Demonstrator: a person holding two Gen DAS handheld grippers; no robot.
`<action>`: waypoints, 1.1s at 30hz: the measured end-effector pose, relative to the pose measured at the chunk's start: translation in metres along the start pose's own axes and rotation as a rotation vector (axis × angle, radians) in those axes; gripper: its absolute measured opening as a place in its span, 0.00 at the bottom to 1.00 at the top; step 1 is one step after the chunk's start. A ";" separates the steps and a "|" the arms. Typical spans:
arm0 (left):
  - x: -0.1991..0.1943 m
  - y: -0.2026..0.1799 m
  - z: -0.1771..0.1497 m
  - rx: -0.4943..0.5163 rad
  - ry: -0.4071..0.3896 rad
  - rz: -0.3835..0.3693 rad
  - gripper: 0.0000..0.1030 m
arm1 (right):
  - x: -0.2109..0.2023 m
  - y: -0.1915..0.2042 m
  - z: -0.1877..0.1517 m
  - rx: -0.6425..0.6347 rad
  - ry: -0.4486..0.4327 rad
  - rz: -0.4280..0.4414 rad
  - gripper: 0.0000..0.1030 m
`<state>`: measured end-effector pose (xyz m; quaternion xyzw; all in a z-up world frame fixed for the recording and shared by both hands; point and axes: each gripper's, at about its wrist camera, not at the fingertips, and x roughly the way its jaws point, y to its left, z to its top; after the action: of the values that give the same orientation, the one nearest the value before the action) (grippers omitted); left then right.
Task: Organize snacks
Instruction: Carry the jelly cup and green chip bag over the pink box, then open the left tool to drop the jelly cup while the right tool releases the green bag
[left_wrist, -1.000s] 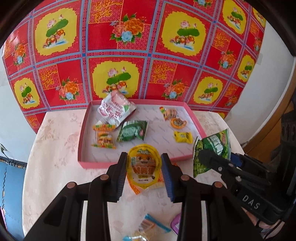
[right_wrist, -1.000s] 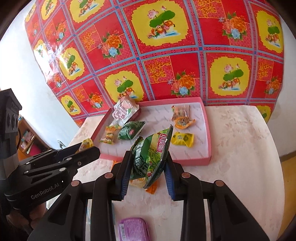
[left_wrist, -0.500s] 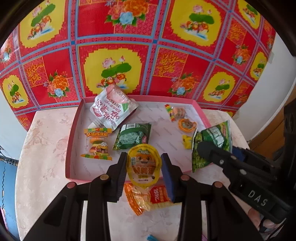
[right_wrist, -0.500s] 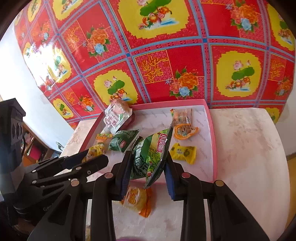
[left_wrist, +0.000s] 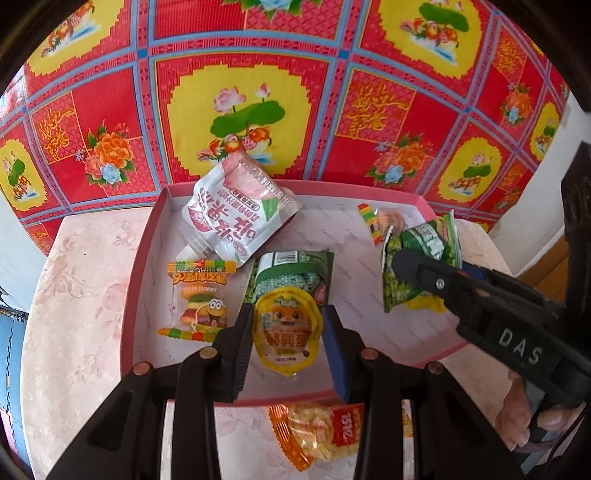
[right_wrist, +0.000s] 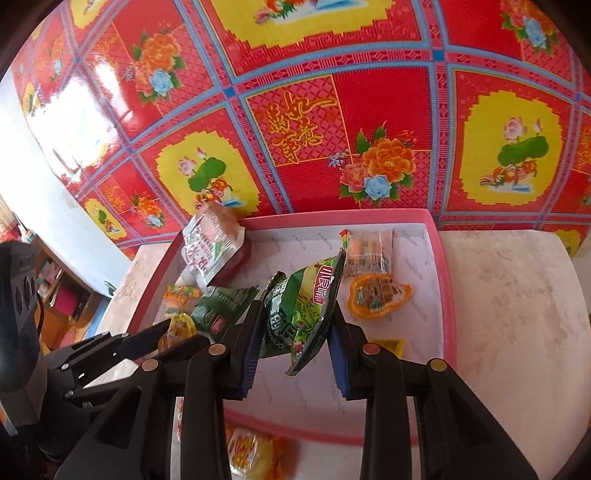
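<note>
Left wrist view: beneath both my jaws lies the shallow pink cardboard tray (left_wrist: 144, 258) on the pale floral bench (left_wrist: 74, 314). My right gripper (right_wrist: 293, 343) is clenched on a green crinkly pea packet (right_wrist: 299, 310); my left gripper (left_wrist: 288, 343) clamps a round yellow jelly cup (left_wrist: 287, 328). I should lower each onto bare tray floor, clear of the neighbouring packets, before releasing.

Both the left gripper (left_wrist: 288, 345) and the right gripper (right_wrist: 293, 347) are black plastic with blue finger pads, copper-coloured rivets and white "DAS" lettering.
</note>
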<state>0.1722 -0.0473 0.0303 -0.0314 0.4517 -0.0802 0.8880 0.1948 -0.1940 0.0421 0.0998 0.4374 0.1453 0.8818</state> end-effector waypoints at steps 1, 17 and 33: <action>0.003 0.000 0.000 -0.002 0.000 0.002 0.37 | 0.002 -0.001 0.002 0.001 0.002 0.001 0.33; 0.026 -0.013 0.001 -0.001 0.041 0.018 0.37 | 0.045 0.002 0.031 -0.052 0.056 0.027 0.33; 0.045 -0.030 0.008 0.026 0.075 0.005 0.51 | 0.069 -0.005 0.026 -0.028 0.118 -0.005 0.40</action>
<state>0.2014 -0.0848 0.0035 -0.0160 0.4835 -0.0849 0.8711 0.2563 -0.1764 0.0044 0.0776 0.4870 0.1547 0.8561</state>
